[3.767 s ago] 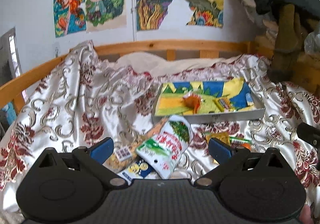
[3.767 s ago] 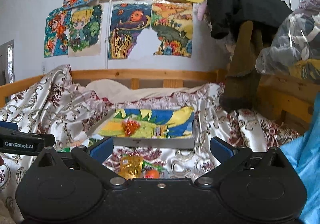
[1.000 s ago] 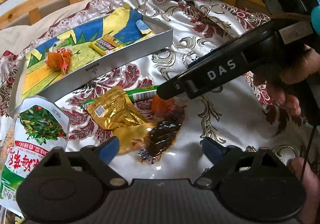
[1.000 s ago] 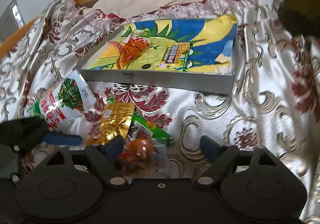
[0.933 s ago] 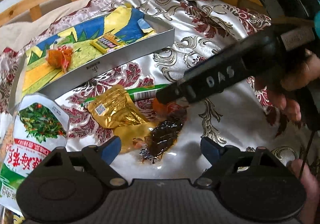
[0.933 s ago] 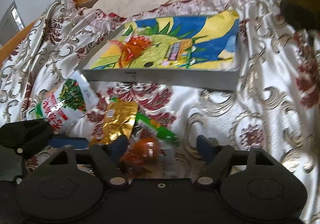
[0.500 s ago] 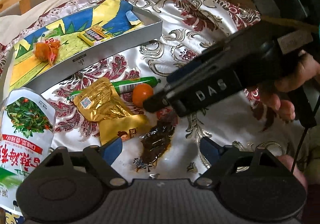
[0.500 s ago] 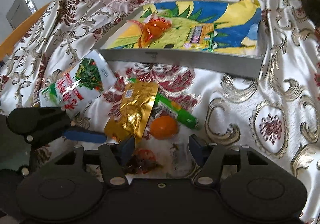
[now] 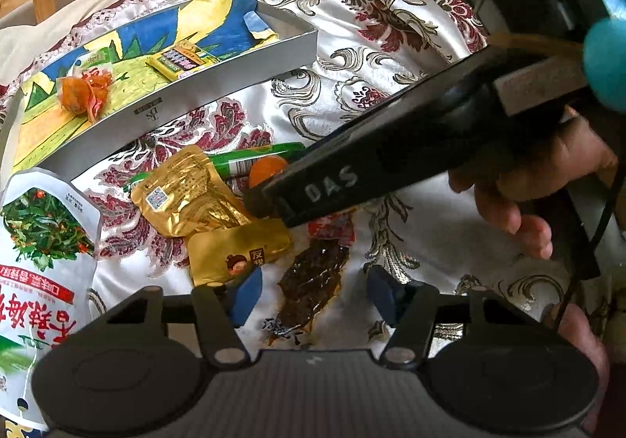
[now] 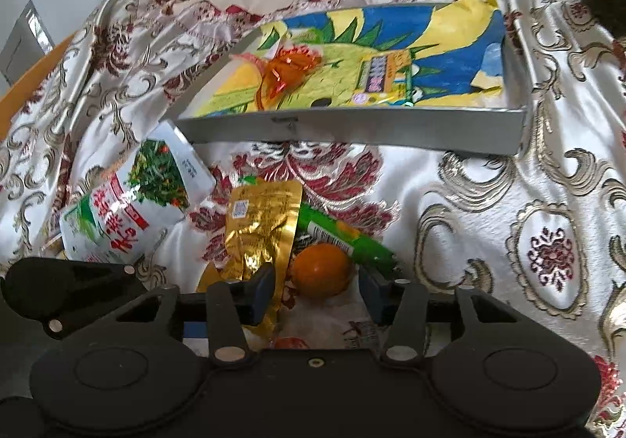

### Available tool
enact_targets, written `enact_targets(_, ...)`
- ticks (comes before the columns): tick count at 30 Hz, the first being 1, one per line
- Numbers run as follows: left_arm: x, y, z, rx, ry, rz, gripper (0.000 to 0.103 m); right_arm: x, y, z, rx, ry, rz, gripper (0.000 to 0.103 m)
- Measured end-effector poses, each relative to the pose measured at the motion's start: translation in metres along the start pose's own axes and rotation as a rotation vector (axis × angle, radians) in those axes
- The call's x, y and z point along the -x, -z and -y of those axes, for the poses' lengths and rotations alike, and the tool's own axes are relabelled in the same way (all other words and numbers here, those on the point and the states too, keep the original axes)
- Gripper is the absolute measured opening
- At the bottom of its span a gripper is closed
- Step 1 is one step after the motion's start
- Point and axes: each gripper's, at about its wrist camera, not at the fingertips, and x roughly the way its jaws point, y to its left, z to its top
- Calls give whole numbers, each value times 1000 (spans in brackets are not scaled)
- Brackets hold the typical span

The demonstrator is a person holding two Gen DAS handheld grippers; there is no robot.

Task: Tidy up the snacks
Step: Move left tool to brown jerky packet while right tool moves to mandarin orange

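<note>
My right gripper [image 10: 319, 291] jaws are apart, straddling the orange ball snack [image 10: 321, 269]; no contact I can confirm. My left gripper [image 9: 309, 295] is also spread, over the dark jerky pack [image 9: 311, 287], long axis running away from me, near end cut off by the tool. Green stick [image 10: 344, 236] lies diagonally, part-hidden under the gold pouch [image 10: 260, 224]. Grey tray [image 10: 352, 130] sits further up the bedspread [image 10: 489, 203].

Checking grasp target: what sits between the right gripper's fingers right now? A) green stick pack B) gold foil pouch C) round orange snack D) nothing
C: the round orange snack lies between the open right gripper's fingers, not yet clamped; the gold foil pouch lies left of it.
</note>
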Motion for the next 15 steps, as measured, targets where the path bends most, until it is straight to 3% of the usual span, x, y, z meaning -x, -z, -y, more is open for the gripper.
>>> enact_targets(3,-1,0,-1,2,-4,-4,55,-2,1,-1,8,18,4,36)
enact_targets(15,-1,0,3,1,-10,-16,53,6,-2,2,-11,31,3,35)
